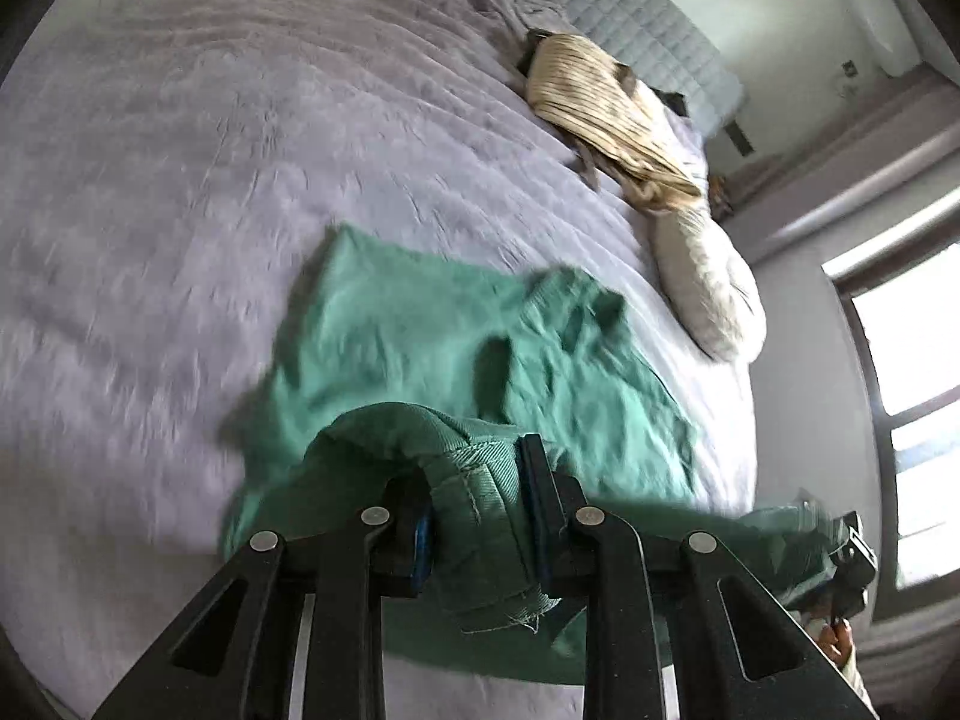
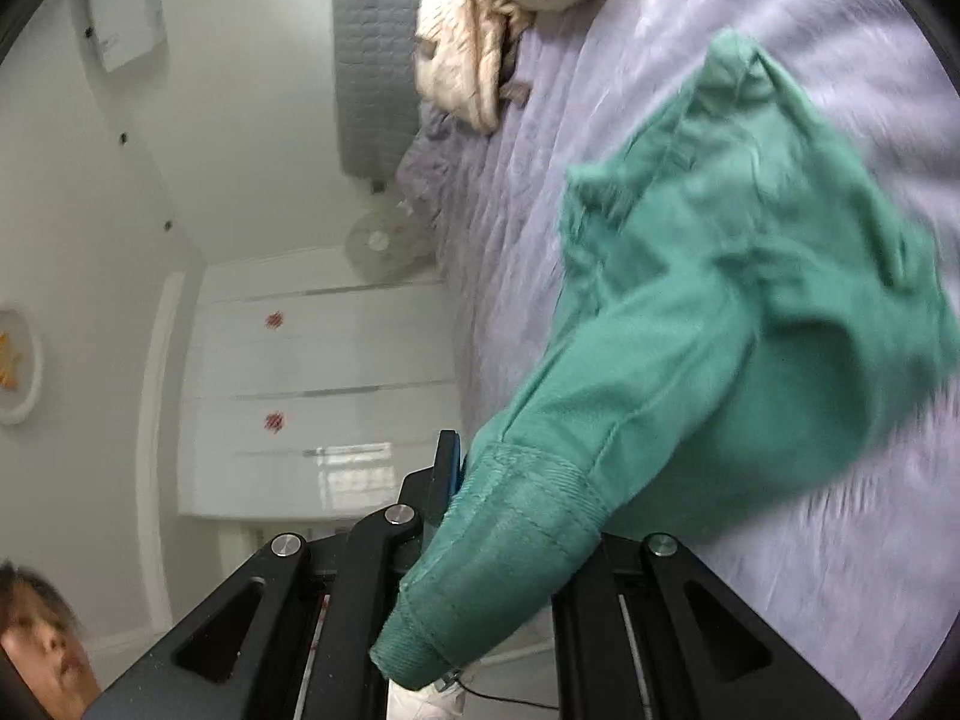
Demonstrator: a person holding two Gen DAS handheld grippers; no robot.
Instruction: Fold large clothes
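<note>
— What is seen on the bed (image 1: 180,180)?
— A green garment (image 1: 456,336) is held up near the bed's edge, clamped by the left gripper (image 1: 480,510) and right gripper (image 2: 510,516).
— What is needed next?
— Probably it must be spread flat first.

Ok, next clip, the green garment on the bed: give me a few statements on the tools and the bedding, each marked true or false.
1. The left tool is shut on the green garment. True.
2. The right tool is open and holds nothing. False: it grips a ribbed hem of the same garment.
3. The garment lies neatly folded on the bedspread. False: it is crumpled and partly lifted.
4. A cream garment lies near the headboard. True.
5. The bedspread is bright red. False: it is pale lilac-grey.
</note>
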